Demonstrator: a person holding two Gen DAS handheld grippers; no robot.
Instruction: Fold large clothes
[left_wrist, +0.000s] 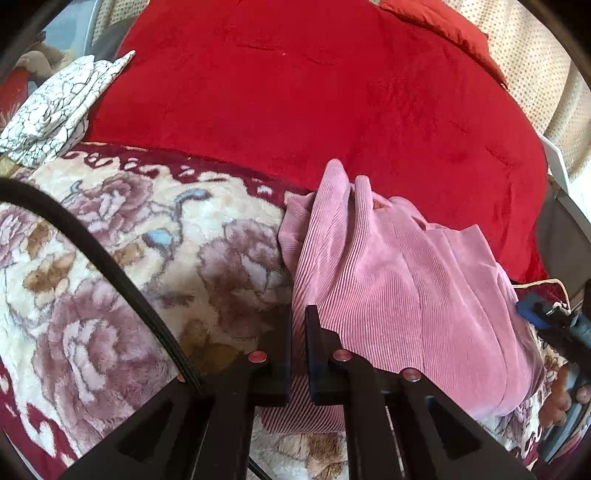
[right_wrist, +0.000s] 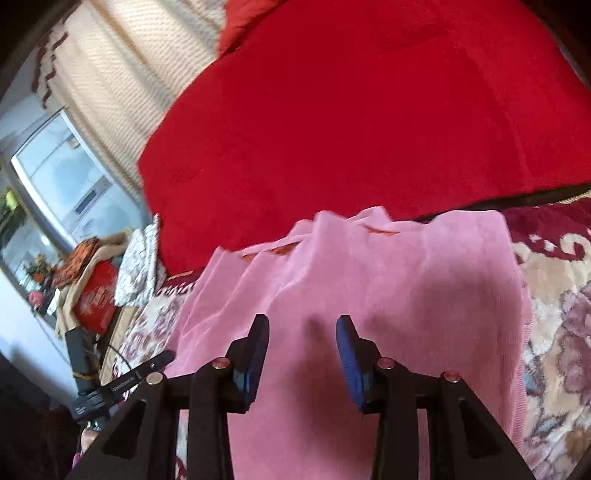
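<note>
— What lies under us here?

— We see a plush floral blanket (left_wrist: 122, 266), cream with mauve roses and a dark red border, covering the near part of the bed. Beyond it, touching its edge, a big red quilt (left_wrist: 295, 103) fills most of our view.

— And past the bed?

— We make out a cream dotted curtain (left_wrist: 535, 74) behind the quilt, and a window (right_wrist: 62, 177) letting in pale daylight. A folded white cloth with a black crackle pattern (left_wrist: 55, 107) rests at the quilt's corner, and beside the bed we notice a red box (right_wrist: 98, 295) among blurred clutter.
</note>
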